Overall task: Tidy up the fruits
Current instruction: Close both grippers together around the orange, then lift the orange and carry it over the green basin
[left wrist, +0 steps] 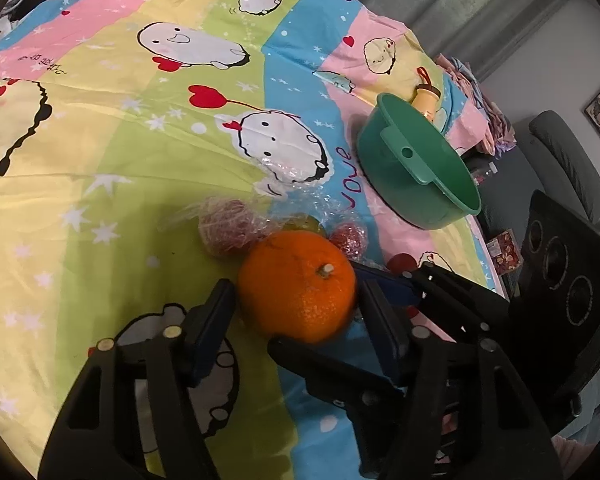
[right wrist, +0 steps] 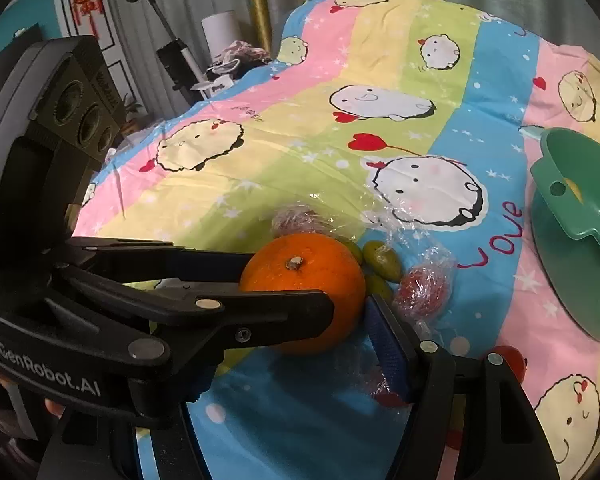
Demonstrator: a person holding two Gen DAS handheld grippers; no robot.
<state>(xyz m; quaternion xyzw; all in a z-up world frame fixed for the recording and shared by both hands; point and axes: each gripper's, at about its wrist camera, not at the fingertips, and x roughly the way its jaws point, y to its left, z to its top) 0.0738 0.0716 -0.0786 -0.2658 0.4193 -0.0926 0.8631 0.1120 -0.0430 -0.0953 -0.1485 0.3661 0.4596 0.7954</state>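
Roughly, line by line:
Surface: a striped cartoon sheet [left wrist: 100, 160] in pink, yellow, green and blue, spread flat with a few creases
Orange [left wrist: 298, 284]: sits on the sheet toward its near edge, stem stub up, on the border of the green and blue stripes
Left gripper [left wrist: 296, 290]: reaches down at the orange with one finger on each side of it
Left fingers [left wrist: 216, 320]: both lie right against the peel; I cannot tell whether they press or merely flank it
Right gripper [left wrist: 316, 310]: comes in from the right side and straddles the same orange, crossing the left pair
Right fingers [right wrist: 388, 340]: the blue-padded one stands just beside the orange, its partner is hidden under the left gripper in the right wrist view, so grip or release cannot be told
Wrapped red fruits [left wrist: 224, 228]: two in crinkled film, just behind the orange, one at each side
Green fruits [right wrist: 382, 260]: small ovals, perhaps olives, tucked behind the orange on its right
Small red fruit [right wrist: 508, 360]: near the right fingers, toward the near edge
Loose film [left wrist: 296, 176]: clear, crumpled, behind the fruit
Green basin [left wrist: 400, 192]: close to the sheet's right edge, well apart from the orange, handle tab toward the fruit
Yellow bottle [left wrist: 426, 100]: behind the basin
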